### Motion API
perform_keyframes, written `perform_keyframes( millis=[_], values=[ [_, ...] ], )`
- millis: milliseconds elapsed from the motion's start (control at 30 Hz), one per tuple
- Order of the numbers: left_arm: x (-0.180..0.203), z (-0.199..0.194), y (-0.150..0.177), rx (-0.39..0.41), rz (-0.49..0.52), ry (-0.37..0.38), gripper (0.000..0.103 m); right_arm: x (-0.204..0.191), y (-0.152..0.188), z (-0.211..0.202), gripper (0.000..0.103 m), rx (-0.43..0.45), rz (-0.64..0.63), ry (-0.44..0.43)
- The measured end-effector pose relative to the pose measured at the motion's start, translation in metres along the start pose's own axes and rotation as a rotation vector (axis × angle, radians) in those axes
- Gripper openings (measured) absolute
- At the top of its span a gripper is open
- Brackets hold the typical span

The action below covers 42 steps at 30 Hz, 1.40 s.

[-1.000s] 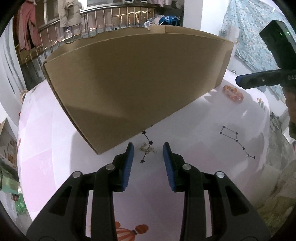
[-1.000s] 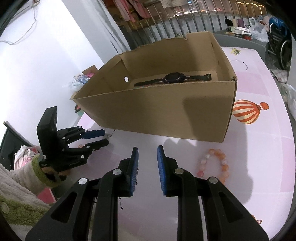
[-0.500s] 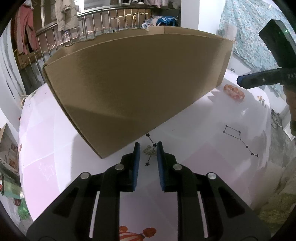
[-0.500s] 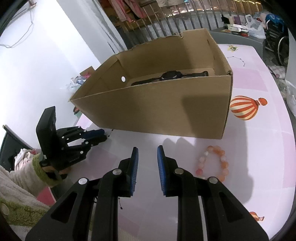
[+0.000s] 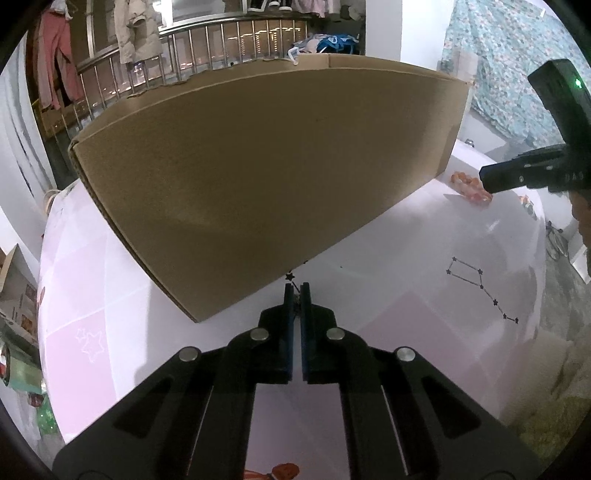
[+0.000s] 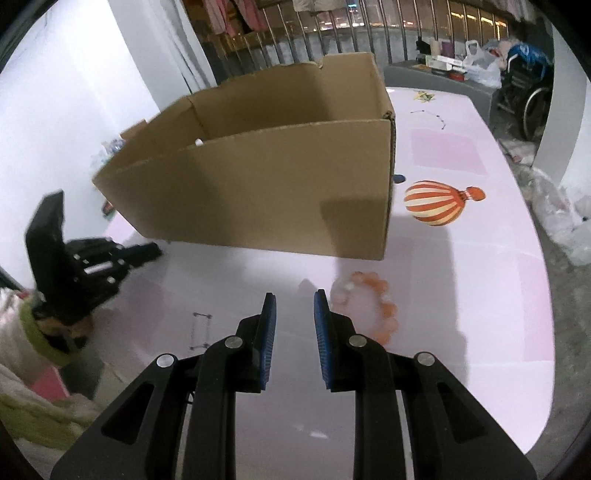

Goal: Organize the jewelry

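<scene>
Left gripper (image 5: 296,295): jaws clenched on a small item hidden between the pads, beside the cardboard box (image 5: 266,177). Right gripper (image 6: 294,315): jaws released, just left of the bead bracelet (image 6: 373,306) on the table (image 6: 461,288). The bracelet is probably light, smooth and rolling; grip across one strand. The box wall stands ahead.

Metal railing (image 5: 207,40) with hung clothes (image 5: 135,27), white wall (image 6: 74,74).

The left gripper (image 5: 296,291) is low, its blue-padded fingers pressed nearly together, while the right gripper (image 6: 294,306) is held with its fingers clearly apart.
</scene>
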<state>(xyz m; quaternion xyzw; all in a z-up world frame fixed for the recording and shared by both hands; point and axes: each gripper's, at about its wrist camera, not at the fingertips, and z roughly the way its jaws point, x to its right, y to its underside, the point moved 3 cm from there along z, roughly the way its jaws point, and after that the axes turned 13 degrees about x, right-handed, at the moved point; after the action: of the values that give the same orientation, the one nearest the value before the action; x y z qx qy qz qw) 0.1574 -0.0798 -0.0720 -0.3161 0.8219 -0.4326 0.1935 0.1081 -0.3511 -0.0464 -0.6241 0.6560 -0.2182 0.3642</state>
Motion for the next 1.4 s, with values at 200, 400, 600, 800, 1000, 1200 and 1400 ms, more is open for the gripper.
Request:
perform_keyframes(
  millis=[200,400,600,800,1000,1200,1400],
  values=[
    [0.002,-0.002,-0.002,0.002,-0.006,0.000,0.001,-0.001,0.001,0.006,0.023,-0.002,-0.082,0.064],
    [0.001,-0.009,-0.008,0.025,-0.013,-0.005,0.001,0.006,0.000,0.014,0.023,-0.013,-0.111,0.108],
    [-0.001,-0.024,-0.016,0.056,-0.024,-0.029,0.001,0.008,0.005,0.024,0.023,-0.044,-0.129,0.138],
    [0.000,-0.042,-0.022,0.085,-0.024,-0.050,0.001,0.008,0.004,0.030,0.013,-0.054,-0.130,0.155],
    [0.002,-0.057,-0.033,0.117,-0.020,-0.061,0.001,0.008,0.002,0.024,0.010,-0.032,-0.109,0.155],
    [0.005,-0.075,-0.053,0.173,-0.024,-0.051,0.001,0.013,-0.010,-0.006,0.009,0.054,-0.048,0.144],
    [0.007,-0.091,-0.082,0.239,-0.021,-0.046,0.001,0.015,-0.027,-0.047,0.009,0.141,0.012,0.112]
  ],
)
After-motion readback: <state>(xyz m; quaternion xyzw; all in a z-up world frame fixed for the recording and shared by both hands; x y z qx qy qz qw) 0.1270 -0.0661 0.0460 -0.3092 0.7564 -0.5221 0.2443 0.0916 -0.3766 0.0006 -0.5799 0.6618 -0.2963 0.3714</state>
